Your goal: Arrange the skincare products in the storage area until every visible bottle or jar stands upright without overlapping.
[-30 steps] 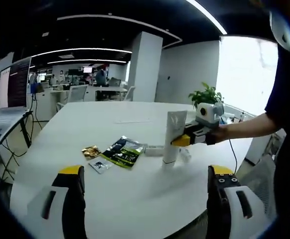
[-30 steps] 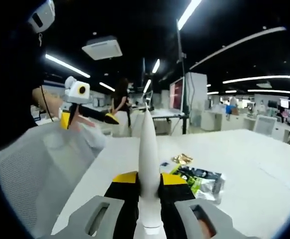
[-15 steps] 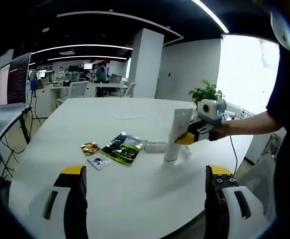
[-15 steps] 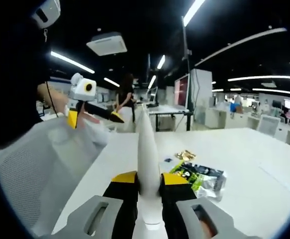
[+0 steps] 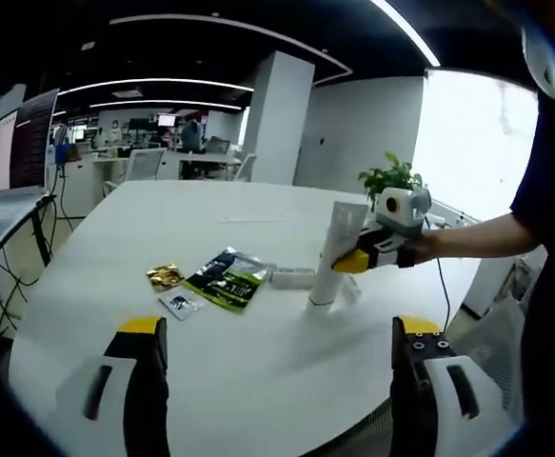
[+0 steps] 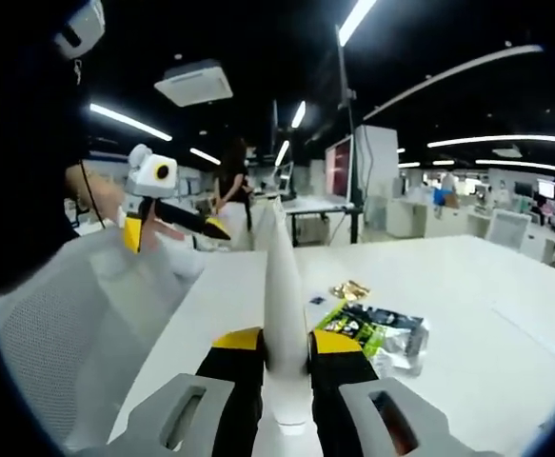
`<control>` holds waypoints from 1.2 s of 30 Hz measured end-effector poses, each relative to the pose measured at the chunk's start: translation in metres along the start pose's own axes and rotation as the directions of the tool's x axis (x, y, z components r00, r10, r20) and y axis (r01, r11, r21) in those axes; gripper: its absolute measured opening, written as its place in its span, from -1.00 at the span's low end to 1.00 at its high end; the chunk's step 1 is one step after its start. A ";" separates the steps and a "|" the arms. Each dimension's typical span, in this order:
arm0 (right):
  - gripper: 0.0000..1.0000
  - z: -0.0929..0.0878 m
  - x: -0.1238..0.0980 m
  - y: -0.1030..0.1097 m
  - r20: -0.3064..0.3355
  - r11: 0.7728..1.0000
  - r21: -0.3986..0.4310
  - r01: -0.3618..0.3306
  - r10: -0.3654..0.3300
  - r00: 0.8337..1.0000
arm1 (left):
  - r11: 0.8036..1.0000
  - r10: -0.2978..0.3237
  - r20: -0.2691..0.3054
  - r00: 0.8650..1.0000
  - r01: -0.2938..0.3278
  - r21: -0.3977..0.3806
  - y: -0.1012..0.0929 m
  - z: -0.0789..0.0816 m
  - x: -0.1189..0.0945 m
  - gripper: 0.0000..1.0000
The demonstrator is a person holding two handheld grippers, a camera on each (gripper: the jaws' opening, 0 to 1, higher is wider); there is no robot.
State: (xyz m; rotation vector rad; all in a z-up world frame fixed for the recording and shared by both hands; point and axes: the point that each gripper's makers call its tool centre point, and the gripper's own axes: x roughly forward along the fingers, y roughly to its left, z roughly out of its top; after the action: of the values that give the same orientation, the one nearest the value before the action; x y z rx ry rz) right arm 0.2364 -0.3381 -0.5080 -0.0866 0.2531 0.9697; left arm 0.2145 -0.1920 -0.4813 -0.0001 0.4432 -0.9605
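Here the white tube [image 5: 333, 255] stood cap-down on the white surface [image 5: 258, 371], with its long axis close to upright but leaning a little, the flat crimped end on top. The right hand-held gripper [image 5: 361, 260] was by far the nearer one: in the left gripper view it came in from the right side and its yellow-tipped jaws were pressed against the tube at about its middle. In the right gripper view the same tube [image 6: 283, 314] rose straight up between the two jaws of the right hand-held gripper [image 6: 286, 347], which were closed on both its sides, so it was pinching the tube and nothing else.

The left hand-held gripper [image 5: 277, 333] was well apart from the tube, on the near side of the surface. Its jaws were spread wide and held nothing; the tube lay ahead of it and slightly to the right.

Beside the tube, toward the left, there was a small pale bottle lying flat [image 5: 291, 277], then a green sachet [image 5: 224, 279], a small dark sachet [image 5: 181, 303] and a gold sachet [image 5: 164, 276].

I judged that the coming move depended on bringing the tube's axis fully vertical over its cap before the right jaws let go, because a tall narrow tube could tip easily.
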 end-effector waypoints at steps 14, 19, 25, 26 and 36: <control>-0.64 0.009 -0.003 -0.003 -0.021 0.999 0.033 0.039 -0.039 0.999 | 1.000 0.010 0.001 1.000 -0.010 -0.012 0.004 0.001 -0.001 0.75; -0.49 0.005 -0.013 -0.001 -0.041 0.996 0.050 0.070 -0.067 0.997 | 1.000 0.007 -0.013 1.000 -0.007 0.001 0.000 0.001 -0.001 0.72; -0.31 0.005 -0.027 0.001 -0.060 0.989 0.073 0.126 -0.122 0.991 | 1.000 0.028 -0.015 0.999 -0.028 0.005 0.009 0.008 -0.003 0.67; -0.30 0.005 -0.028 0.002 -0.063 0.988 0.074 0.133 -0.129 0.990 | 0.999 0.032 -0.011 0.999 -0.032 0.004 0.010 0.010 -0.003 0.66; 0.10 -0.006 -0.052 0.006 -0.110 0.952 0.140 0.271 -0.257 0.960 | 0.998 0.030 -0.076 0.997 -0.025 0.062 0.017 0.001 -0.001 0.67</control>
State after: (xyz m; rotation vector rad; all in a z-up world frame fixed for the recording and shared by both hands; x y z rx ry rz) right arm 0.2023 -0.3779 -0.5006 -0.0216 0.3896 0.6778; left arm 0.2275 -0.1816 -0.4836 0.0977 0.4832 -0.9490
